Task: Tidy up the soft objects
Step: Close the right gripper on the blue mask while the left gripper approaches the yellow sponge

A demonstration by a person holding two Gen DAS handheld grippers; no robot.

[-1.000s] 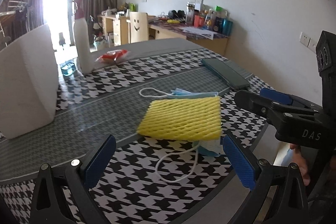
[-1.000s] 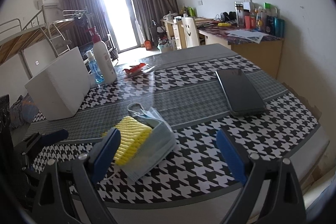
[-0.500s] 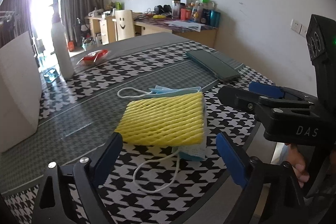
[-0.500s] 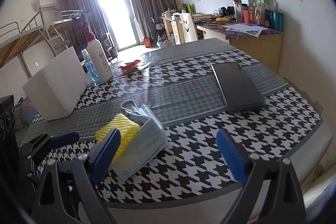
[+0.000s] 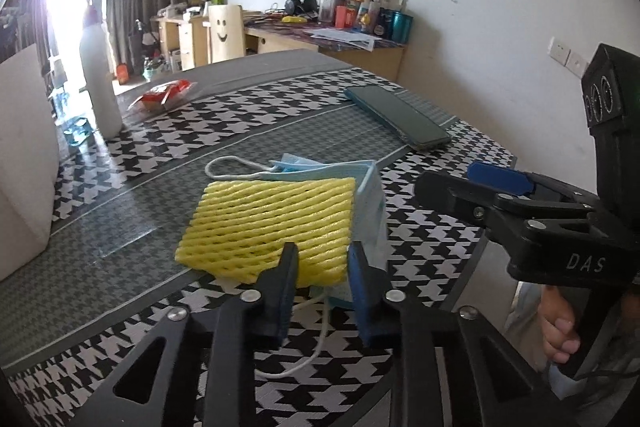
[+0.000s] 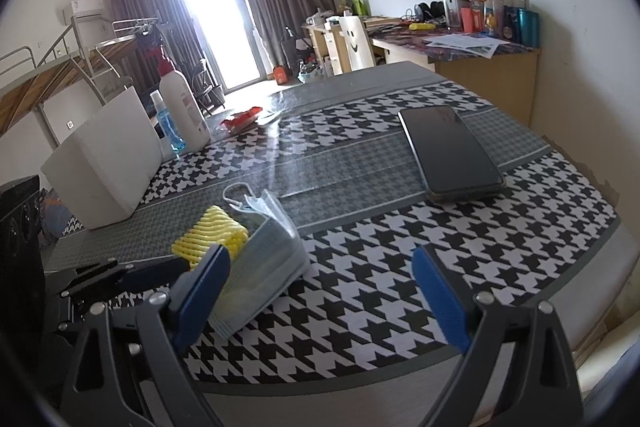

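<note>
A yellow foam net lies on top of a light blue face mask on the houndstooth table. My left gripper is at the stack's near edge. Its jaws are closing, with the net's edge and a bit of the mask pinched between the blue pads. From the right wrist view, the net and mask sit just past my right gripper's left finger. The right gripper hovers open over the table with nothing between its fingers. A hand holds its handle.
A dark phone lies further back on the right. A white box, a white bottle and a red packet stand at the left and back. A small blue bottle is beside the white one. The table's edge runs close behind the stack.
My left jaws went from wide open to a narrow gap around the near edge of the yellow net. The stack looms slightly larger in the left view. The right gripper has stayed put.
</note>
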